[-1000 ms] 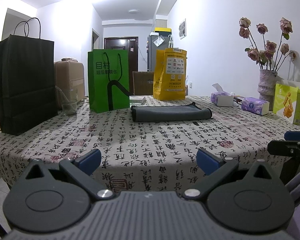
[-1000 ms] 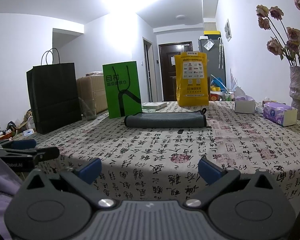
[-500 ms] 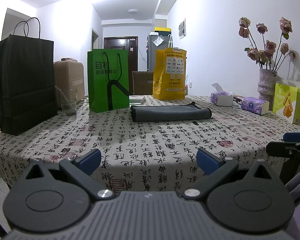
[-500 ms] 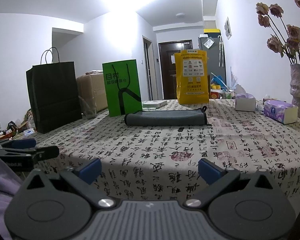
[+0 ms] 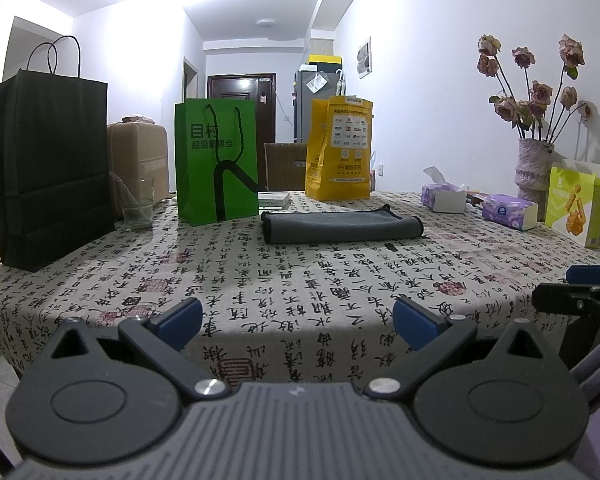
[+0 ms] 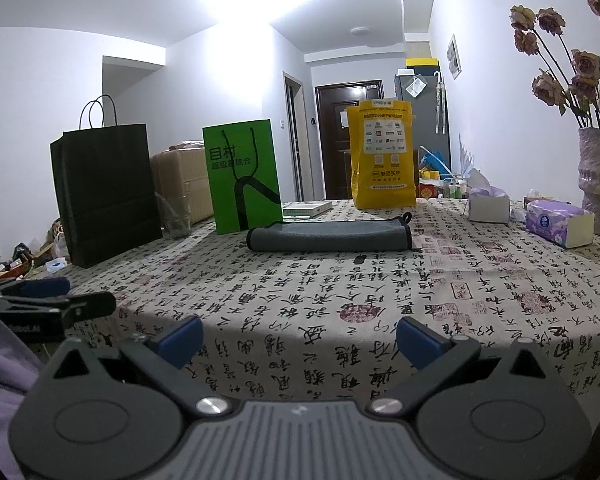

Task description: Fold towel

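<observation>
1. Left hand-held gripper (image 5: 298, 322): spread wide, holding nothing, low at the near tabletop (image 5: 300, 280) edge.
2. Right hand-held gripper (image 6: 300, 342): likewise wide and unladen.
3. Grey towel (image 5: 342, 226): folded flat, well ahead of both, beside green bag (image 5: 217, 160).

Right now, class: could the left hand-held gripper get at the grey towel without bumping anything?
Probably yes. The left hand-held gripper is open and empty at the near table edge, and only bare tablecloth lies between it and the grey towel. The green bag stands off to the left.
</observation>
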